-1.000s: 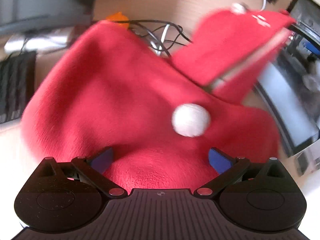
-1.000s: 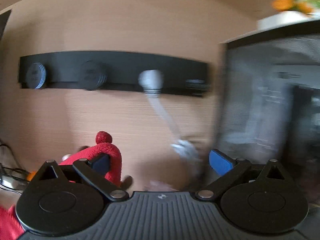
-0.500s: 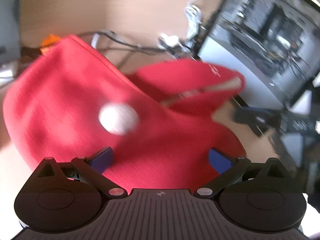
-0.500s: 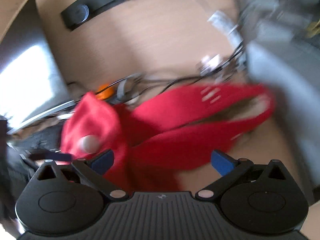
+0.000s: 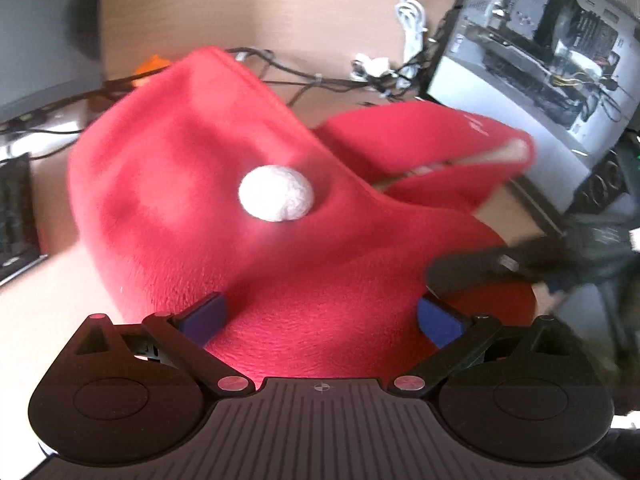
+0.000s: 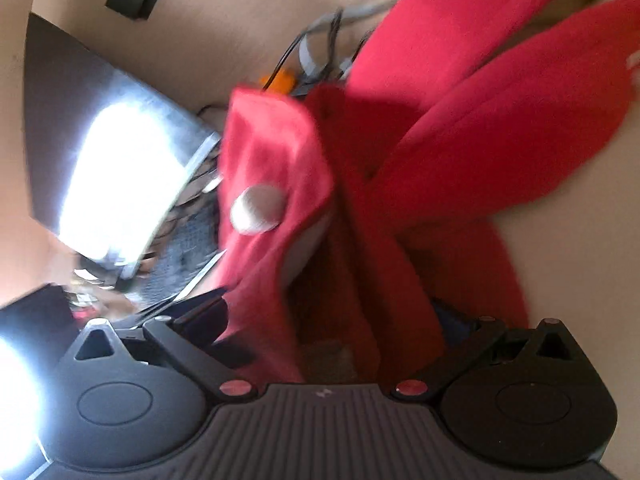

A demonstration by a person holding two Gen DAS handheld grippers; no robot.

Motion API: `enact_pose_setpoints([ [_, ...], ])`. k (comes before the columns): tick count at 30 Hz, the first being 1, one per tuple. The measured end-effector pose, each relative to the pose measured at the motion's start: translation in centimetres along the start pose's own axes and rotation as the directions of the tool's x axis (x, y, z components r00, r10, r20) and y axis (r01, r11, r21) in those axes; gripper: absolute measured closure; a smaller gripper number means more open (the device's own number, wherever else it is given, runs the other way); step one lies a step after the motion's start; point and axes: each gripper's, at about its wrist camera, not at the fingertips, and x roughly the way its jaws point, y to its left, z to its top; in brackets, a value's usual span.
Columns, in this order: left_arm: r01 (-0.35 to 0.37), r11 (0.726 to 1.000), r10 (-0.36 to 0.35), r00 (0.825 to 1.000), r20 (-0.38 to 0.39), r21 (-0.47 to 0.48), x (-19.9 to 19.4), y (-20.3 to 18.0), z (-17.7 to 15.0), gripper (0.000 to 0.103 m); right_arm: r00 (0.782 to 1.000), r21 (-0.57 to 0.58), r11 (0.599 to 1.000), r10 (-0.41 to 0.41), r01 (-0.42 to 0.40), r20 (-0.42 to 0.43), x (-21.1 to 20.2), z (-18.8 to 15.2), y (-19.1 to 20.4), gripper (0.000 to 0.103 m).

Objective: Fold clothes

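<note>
A red fleece garment with a white pompom lies bunched on the light desk. Its two legs stretch toward the far right. My left gripper is open, its blue-padded jaws wide apart over the near edge of the fleece. My right gripper is open and tilted, with folds of the red garment hanging between its jaws; its right pad is mostly hidden by cloth. The pompom also shows in the right wrist view. The other gripper's dark finger reaches over the cloth from the right.
Cables and a white charger lie at the back of the desk. An open computer case stands at right. A keyboard and monitor are at left. An orange object sits behind the garment.
My right gripper swung down from facing the wall and has come right up to the garment, cloth now between its jaws. The left view shifted slightly; the garment stays bunched.
</note>
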Motion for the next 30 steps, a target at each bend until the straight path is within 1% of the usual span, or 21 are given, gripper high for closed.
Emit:
enact_pose_setpoints([
  [3,0.006,1.000,-0.006,1.000,-0.011,0.001,-1.1,1.6,-0.4,0.000,0.996,0.036,0.997,0.073,-0.072,-0.052,0.7,-1.0,1.3,0.000],
  [4,0.004,1.000,-0.004,1.000,-0.010,-0.015,-1.4,2.2,-0.5,0.000,0.993,0.028,0.995,0.094,-0.092,-0.065,0.5,-0.9,1.8,0.000],
  [5,0.002,1.000,-0.002,1.000,-0.010,-0.030,-1.8,2.7,-0.6,0.000,0.992,0.002,0.995,0.102,-0.102,-0.069,0.1,-0.9,2.4,0.000],
  [7,-0.002,0.998,0.002,1.000,-0.006,-0.062,-2.0,3.2,-0.7,0.000,0.996,-0.107,0.991,0.077,-0.081,-0.040,-1.6,-0.2,4.2,0.000],
  [9,-0.006,0.995,0.006,1.000,-0.001,-0.095,-2.0,3.4,-0.8,0.000,0.999,-0.239,0.971,0.021,-0.012,0.034,-3.7,0.7,5.9,0.000],
  [11,-0.011,0.994,0.011,1.000,0.001,-0.105,-1.9,3.3,-1.0,0.000,0.991,-0.334,0.937,-0.062,0.100,0.121,-4.4,2.1,7.3,0.000],
  [13,-0.023,0.995,0.023,1.000,-0.008,-0.095,-1.4,2.5,-1.1,0.000,0.971,-0.384,0.901,-0.134,0.203,0.200,-4.0,3.7,8.1,0.000],
  [15,-0.037,0.996,0.036,0.999,-0.017,-0.087,-1.0,2.1,-1.3,0.000,0.954,-0.408,0.876,-0.164,0.258,0.252,-3.1,5.2,8.6,0.000],
  [16,-0.043,0.996,0.041,0.999,-0.019,-0.081,-1.0,1.9,-1.3,0.000,0.950,-0.417,0.868,-0.170,0.270,0.262,-2.5,5.9,8.8,0.001],
  [18,-0.048,0.996,0.047,0.999,-0.018,-0.078,-1.2,1.9,-1.3,0.000,0.948,-0.433,0.857,-0.174,0.279,0.266,-1.2,6.9,9.3,0.010],
  [20,-0.057,0.994,0.056,0.998,-0.009,-0.094,-1.8,2.1,-1.3,0.000,0.952,-0.460,0.844,-0.175,0.276,0.251,0.0,7.7,9.8,0.019],
  [21,-0.068,0.992,0.068,0.998,0.000,-0.104,-2.1,2.3,-1.3,0.000,0.954,-0.474,0.836,-0.176,0.275,0.242,0.5,8.0,9.9,0.021],
  [23,-0.102,0.986,0.107,0.994,0.033,-0.133,-3.1,2.8,-1.2,0.000,0.959,-0.502,0.822,-0.179,0.269,0.221,1.7,8.4,10.1,0.029],
  [25,-0.138,0.972,0.154,0.986,0.069,-0.192,-4.2,4.1,-1.0,0.000,0.962,-0.519,0.813,-0.187,0.265,0.198,2.4,8.7,9.7,0.033],
  [27,-0.158,0.951,0.187,0.978,0.088,-0.264,-4.9,5.7,-0.8,0.000,0.964,-0.526,0.809,-0.200,0.264,0.175,3.6,9.1,9.4,0.035],
  [28,-0.167,0.938,0.202,0.976,0.086,-0.304,-4.9,6.7,-0.6,0.000,0.964,-0.526,0.808,-0.208,0.265,0.166,4.2,9.4,9.1,0.035],
  [30,-0.174,0.917,0.209,0.976,0.062,-0.358,-4.2,8.1,-0.3,0.000,0.965,-0.516,0.816,-0.217,0.262,0.146,5.6,10.1,8.2,0.035],
])
